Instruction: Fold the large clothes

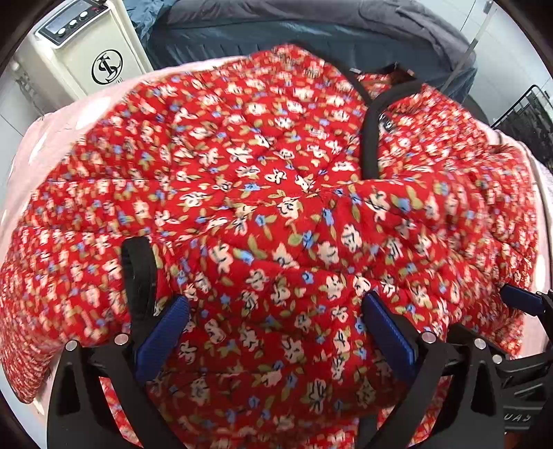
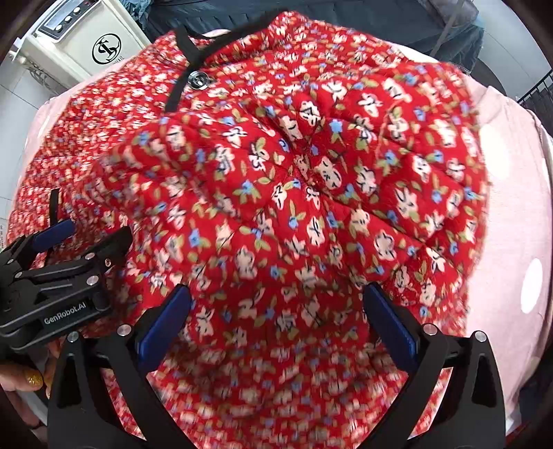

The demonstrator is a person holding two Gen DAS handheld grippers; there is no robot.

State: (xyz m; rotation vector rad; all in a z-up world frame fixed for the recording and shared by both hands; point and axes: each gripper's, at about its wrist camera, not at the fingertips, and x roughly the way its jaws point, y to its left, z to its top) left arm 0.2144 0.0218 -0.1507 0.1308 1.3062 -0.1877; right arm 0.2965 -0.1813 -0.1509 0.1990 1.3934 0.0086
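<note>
A red quilted floral jacket [image 1: 269, 193] with black trim lies spread on a pink cloth; it also fills the right wrist view [image 2: 297, 193]. My left gripper [image 1: 273, 324] is open, its blue pads [image 1: 162, 331] wide apart just above the fabric, a black cuff band [image 1: 138, 276] by its left finger. My right gripper [image 2: 276, 317] is open too, pads [image 2: 390, 324] wide apart over a folded layer of the jacket. The left gripper [image 2: 55, 269] shows at the left of the right wrist view. A black neckline with a metal snap [image 2: 197, 80] lies at the far side.
The pink dotted cloth [image 2: 511, 221] covers the surface under the jacket. A cream appliance with a round logo [image 1: 103, 65] stands at the far left. Dark blue-grey bedding [image 1: 311, 31] lies behind. A black wire rack [image 1: 525, 110] is at the far right.
</note>
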